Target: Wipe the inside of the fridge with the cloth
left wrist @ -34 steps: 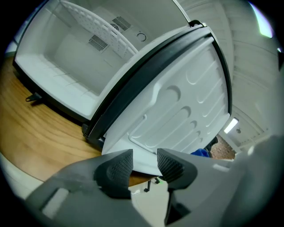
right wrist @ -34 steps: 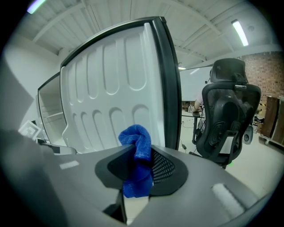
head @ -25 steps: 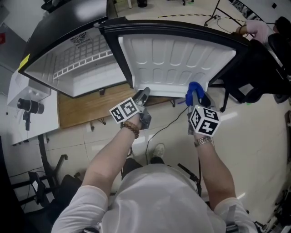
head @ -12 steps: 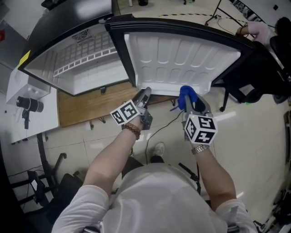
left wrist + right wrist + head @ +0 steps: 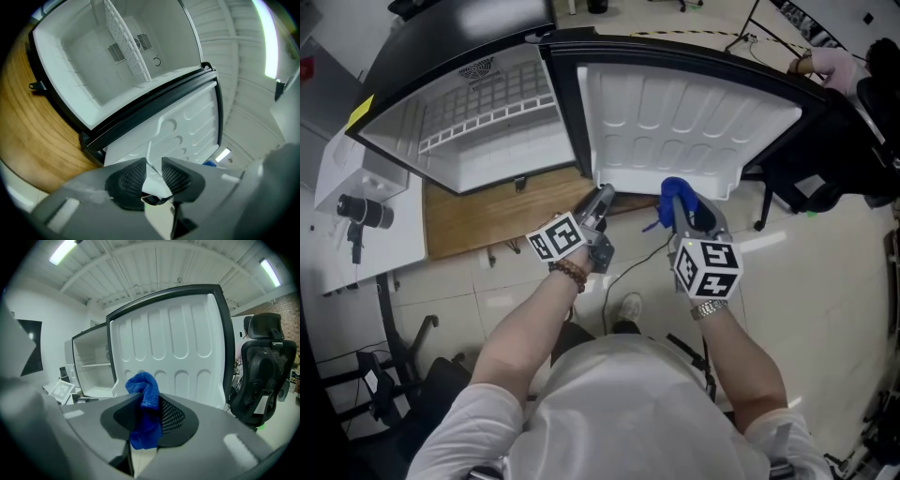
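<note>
1. White desk (image 5: pixel 394 239) at the far left carries a black camera (image 5: pixel 364 214) on a short stand.
2. Right of it, a wooden desk (image 5: pixel 478 220) bears the fridge (image 5: pixel 502 155) (image 5: pixel 84 70). Its white compartment stands open, with a wire shelf (image 5: pixel 487 117) (image 5: pixel 124 42) across it.
3. The fridge door (image 5: pixel 675 112) (image 5: pixel 190 126) (image 5: pixel 173 343) is swung wide to the right, its moulded white inner face turned toward the person.
4. The left hand-held gripper (image 5: pixel 602 195) (image 5: pixel 152 171) points level at the near left corner of that door.
   - Its jaws have just been closing.
   - The door's white lower edge runs between the ribbed pads and fills the gap from pad to pad.
   - The grip reads as clenched on the door's edge.
   - A bead bracelet (image 5: pixel 569 272) sits on that wrist.
5. A black cable (image 5: pixel 637 258) trails over the pale floor between the two arms.
6. The right hand-held gripper (image 5: pixel 682 204) (image 5: pixel 150 413) tilts slightly downward, just near of the door's lower edge.
   - It grasps the blue cloth (image 5: pixel 670 187) (image 5: pixel 146 394), a folded wad pinched between the pads.
   - One end of the cloth rises above the jaws and the other hangs below.
   - The cloth is outside the compartment, in front of the door's inner face.
7. A wristwatch (image 5: pixel 705 307) shows on the right wrist.
8. A black office chair (image 5: pixel 825 159) (image 5: pixel 265 366) stands at the right, past the door's free edge.
</note>
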### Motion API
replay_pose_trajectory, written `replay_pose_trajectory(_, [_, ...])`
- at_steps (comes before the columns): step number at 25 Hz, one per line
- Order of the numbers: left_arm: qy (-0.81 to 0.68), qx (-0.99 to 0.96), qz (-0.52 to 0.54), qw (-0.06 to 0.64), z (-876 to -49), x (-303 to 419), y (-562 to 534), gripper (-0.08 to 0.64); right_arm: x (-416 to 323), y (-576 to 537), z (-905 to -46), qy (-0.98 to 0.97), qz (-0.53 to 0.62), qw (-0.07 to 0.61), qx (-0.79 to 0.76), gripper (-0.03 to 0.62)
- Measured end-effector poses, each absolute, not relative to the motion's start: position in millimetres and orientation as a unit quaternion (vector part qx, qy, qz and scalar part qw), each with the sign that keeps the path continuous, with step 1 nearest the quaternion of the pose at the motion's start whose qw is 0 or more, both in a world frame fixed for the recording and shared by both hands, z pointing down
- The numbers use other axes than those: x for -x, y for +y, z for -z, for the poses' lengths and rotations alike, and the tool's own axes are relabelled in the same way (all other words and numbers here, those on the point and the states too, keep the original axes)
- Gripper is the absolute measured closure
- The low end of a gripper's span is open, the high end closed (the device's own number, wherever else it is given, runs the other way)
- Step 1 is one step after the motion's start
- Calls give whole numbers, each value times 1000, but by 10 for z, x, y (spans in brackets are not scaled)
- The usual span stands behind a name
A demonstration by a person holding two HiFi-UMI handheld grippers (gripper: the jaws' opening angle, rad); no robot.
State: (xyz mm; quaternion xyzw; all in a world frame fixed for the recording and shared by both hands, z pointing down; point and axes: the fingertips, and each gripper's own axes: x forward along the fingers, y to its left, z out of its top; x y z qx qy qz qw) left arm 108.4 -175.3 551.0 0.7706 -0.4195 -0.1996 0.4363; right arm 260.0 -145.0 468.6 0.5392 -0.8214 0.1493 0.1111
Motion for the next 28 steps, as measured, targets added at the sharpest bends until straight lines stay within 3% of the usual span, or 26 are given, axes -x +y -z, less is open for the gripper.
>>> replay_pose_trajectory(4, [-387,-779,211,447,-5374,-1045,-1769,482,-2394,-1418,-4636,-829,-146,107,-529,499])
replay_pose_trajectory(17, [-320,-777,201,504,-5288,-1077,-1824,482,-1500,-1612,-4677,-844,-147,110,-503,499])
replay_pose_trajectory(28, [-324,-777,180,509,-5272,-1123,-1840,497,-1742,-1676,-4871,-827,-134,129,-531,499])
